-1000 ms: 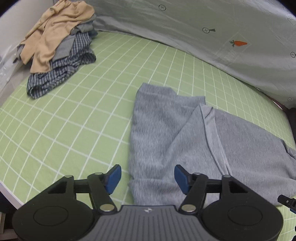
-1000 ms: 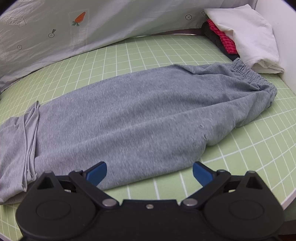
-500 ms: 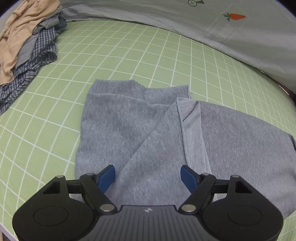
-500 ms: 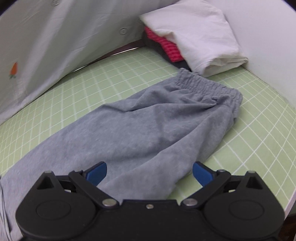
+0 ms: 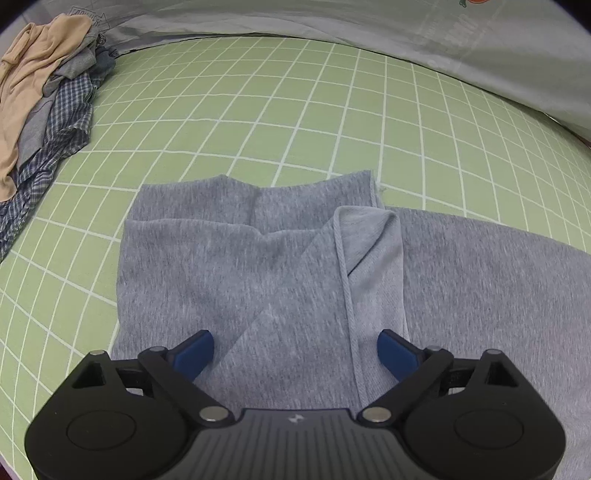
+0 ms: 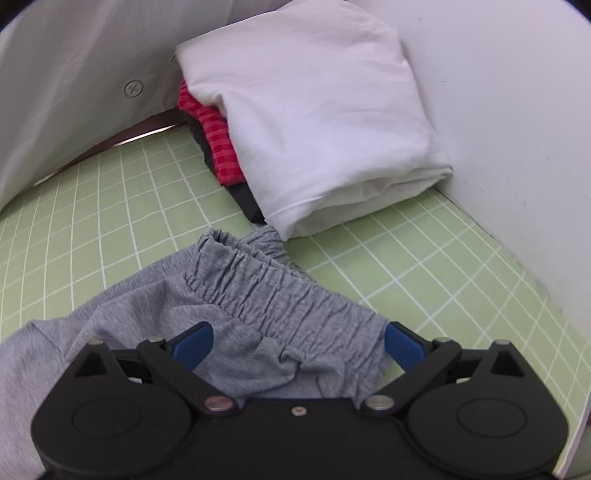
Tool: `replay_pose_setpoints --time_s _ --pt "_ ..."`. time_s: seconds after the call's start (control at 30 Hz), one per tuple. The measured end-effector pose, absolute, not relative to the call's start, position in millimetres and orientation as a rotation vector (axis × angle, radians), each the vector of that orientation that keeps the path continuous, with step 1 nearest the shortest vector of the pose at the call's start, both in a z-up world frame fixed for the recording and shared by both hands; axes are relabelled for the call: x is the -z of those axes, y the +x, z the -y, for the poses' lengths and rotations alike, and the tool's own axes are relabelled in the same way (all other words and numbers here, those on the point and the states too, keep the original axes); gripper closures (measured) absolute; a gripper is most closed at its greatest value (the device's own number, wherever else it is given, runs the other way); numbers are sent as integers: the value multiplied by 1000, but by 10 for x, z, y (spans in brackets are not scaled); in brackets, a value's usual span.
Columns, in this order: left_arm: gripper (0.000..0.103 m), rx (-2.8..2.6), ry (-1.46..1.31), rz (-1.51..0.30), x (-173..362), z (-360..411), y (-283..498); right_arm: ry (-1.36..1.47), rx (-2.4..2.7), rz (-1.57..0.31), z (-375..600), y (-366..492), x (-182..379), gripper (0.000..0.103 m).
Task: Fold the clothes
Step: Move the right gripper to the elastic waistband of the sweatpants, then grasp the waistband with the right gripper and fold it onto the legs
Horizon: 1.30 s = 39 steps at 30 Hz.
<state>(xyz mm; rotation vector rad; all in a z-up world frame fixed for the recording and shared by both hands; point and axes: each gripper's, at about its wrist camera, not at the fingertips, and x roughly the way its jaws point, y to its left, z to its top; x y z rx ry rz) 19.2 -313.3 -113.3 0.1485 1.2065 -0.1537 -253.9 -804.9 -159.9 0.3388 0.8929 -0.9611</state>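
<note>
Grey sweatpants (image 5: 258, 280) lie flat on the green gridded mat (image 5: 295, 110). In the left wrist view their leg ends are folded back, with a hem (image 5: 351, 295) running toward me. My left gripper (image 5: 295, 349) is open and empty, low over the leg ends. In the right wrist view the elastic waistband (image 6: 280, 295) of the sweatpants (image 6: 129, 314) lies just ahead. My right gripper (image 6: 299, 345) is open and empty, its jaws spread on either side of the waistband end.
A heap of unfolded clothes (image 5: 40, 96), tan over blue plaid, lies at the mat's far left. A folded stack, white (image 6: 314, 110) over red and black, sits right behind the waistband against a white wall (image 6: 517, 110). A grey patterned sheet (image 5: 443, 33) borders the back.
My left gripper has moved forward and right over the folded leg ends. My right gripper has swung right and forward along the sweatpants to the waistband. Both stay open.
</note>
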Motion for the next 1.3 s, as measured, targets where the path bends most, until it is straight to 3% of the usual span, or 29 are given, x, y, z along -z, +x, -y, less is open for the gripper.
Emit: replay_pose_setpoints --time_s 0.6,0.63,0.67,0.7,0.73,0.77,0.8,0.97,1.3 --pt "0 101 125 -1265 1165 3103 262 472 870 -834 8501 -2628 1858 1" --pt "0 102 124 -1265 1166 3097 260 477 861 -843 8506 -2620 1843 3" --pt "0 101 123 -1264 1168 3096 257 476 842 -843 8496 -2613 1813 13" --pt "0 99 123 -1261 1169 3096 255 470 814 -841 8471 -2600 1780 31" --pt "0 98 122 -1256 1169 3094 245 464 783 -847 8433 -2579 1751 38" --pt "0 97 122 -1251 1168 3092 233 458 753 -854 8394 -2558 1722 59" --pt "0 95 118 -1247 1174 3081 232 457 743 -858 8342 -2537 1702 72" --pt "8 127 85 -1210 1067 3029 168 494 731 -804 8050 -2537 1518 79" --pt "8 281 85 -1050 573 2847 31 406 693 -612 6991 -2416 748 80"
